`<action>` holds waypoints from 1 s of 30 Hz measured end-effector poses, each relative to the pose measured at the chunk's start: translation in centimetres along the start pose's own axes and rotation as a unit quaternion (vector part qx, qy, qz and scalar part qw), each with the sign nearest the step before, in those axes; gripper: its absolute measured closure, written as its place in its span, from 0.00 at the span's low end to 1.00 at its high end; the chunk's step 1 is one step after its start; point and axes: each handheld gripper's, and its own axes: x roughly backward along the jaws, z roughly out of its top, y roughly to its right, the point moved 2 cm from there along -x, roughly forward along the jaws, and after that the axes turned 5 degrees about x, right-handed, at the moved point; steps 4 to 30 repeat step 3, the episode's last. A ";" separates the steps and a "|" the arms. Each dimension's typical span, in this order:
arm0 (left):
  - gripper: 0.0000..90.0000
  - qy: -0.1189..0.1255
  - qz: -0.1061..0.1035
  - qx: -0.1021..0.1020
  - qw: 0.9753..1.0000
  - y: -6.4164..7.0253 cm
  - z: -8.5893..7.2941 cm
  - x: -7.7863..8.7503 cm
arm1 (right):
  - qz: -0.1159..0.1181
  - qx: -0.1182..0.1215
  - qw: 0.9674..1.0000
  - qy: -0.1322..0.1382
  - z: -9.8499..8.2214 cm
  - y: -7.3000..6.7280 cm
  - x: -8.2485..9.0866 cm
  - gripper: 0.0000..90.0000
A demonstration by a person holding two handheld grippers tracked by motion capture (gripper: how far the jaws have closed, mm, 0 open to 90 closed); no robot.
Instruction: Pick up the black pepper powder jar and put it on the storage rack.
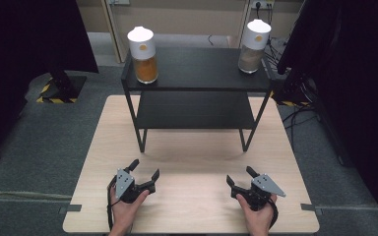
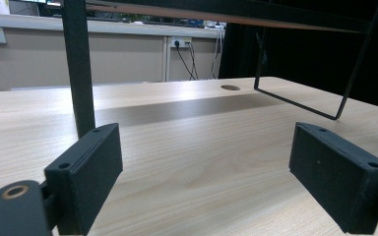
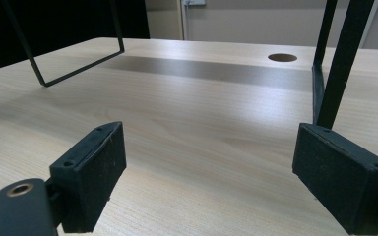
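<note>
Both grippers, left (image 1: 144, 173) and right (image 1: 239, 176), are resting open-fingered on the surface (image 1: 197, 157), gripping nothing. The jars (image 1: 143, 48) are standing well apart on the shelf (image 1: 197, 69); a hurried reach risks tipping one.

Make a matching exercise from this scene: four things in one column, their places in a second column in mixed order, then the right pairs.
Things:
1. orange-filled jar
2. beige-filled jar
3. left tool
4. right tool

Places:
A. near side of the wooden table, at the high view's right
B. left end of the black shelf rack, on its top
C. near side of the table, at the high view's left
D. right end of the rack's top

Pairs: 1-B, 2-D, 3-C, 4-A
</note>
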 end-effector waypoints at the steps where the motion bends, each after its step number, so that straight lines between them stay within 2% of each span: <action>1: 0.14 0.000 0.000 0.000 1.000 0.0 0.0 0.0 | -0.001 0.001 1.000 0.001 0.0 0.0 0.0 0.15; 30: 0.14 0.000 0.000 0.000 1.000 0.0 0.0 0.0 | -0.002 0.001 1.000 0.003 -0.1 -0.1 0.1 0.15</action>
